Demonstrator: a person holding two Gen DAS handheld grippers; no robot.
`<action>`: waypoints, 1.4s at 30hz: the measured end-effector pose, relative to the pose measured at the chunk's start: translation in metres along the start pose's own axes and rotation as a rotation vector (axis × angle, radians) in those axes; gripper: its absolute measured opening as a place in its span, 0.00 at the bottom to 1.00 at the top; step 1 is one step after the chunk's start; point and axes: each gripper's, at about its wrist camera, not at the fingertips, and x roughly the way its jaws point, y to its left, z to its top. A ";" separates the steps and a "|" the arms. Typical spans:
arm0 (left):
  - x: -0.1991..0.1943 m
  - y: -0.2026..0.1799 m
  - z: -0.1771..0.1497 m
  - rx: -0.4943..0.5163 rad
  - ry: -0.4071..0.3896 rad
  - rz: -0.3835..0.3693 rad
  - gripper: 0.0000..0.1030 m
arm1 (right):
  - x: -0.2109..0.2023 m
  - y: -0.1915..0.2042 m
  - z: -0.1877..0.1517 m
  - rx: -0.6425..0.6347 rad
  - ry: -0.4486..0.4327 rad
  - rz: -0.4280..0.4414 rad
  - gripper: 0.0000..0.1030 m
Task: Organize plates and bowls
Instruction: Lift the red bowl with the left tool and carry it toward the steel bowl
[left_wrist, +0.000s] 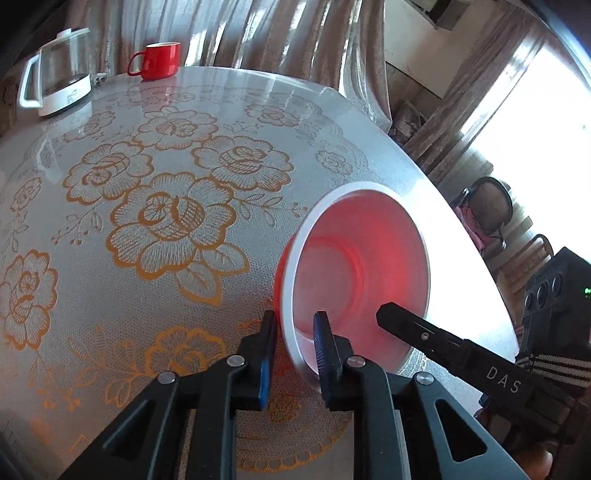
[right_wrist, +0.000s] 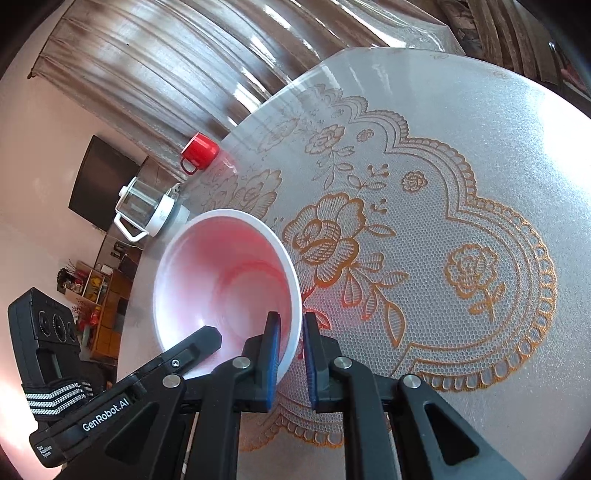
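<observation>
A bowl (left_wrist: 354, 258), red outside and white inside, is tipped so its opening faces both cameras over the lace-patterned table (left_wrist: 166, 221). My left gripper (left_wrist: 295, 332) is shut on its near rim, one finger outside the wall and one inside. In the right wrist view the same bowl (right_wrist: 221, 277) has its rim pinched by my right gripper (right_wrist: 291, 332), shut on it. Each view also shows the other gripper's finger reaching into the bowl: the right gripper's finger (left_wrist: 406, 325), and the left gripper's finger (right_wrist: 199, 343). No plates are in view.
A red mug (left_wrist: 159, 61) and a glass kettle with a white base (left_wrist: 59, 74) stand at the table's far edge. Curtains hang behind the table. A chair (left_wrist: 487, 206) sits beyond the table's right edge, toward a bright window.
</observation>
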 end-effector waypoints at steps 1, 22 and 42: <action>0.001 -0.001 -0.001 0.013 0.002 0.006 0.18 | 0.000 0.000 -0.001 -0.005 0.000 -0.005 0.11; -0.007 0.014 0.007 -0.045 0.006 0.003 0.22 | -0.004 -0.002 -0.003 0.012 -0.010 -0.025 0.25; -0.075 0.009 -0.034 -0.036 -0.113 0.044 0.10 | -0.030 0.039 -0.029 -0.086 -0.028 0.027 0.18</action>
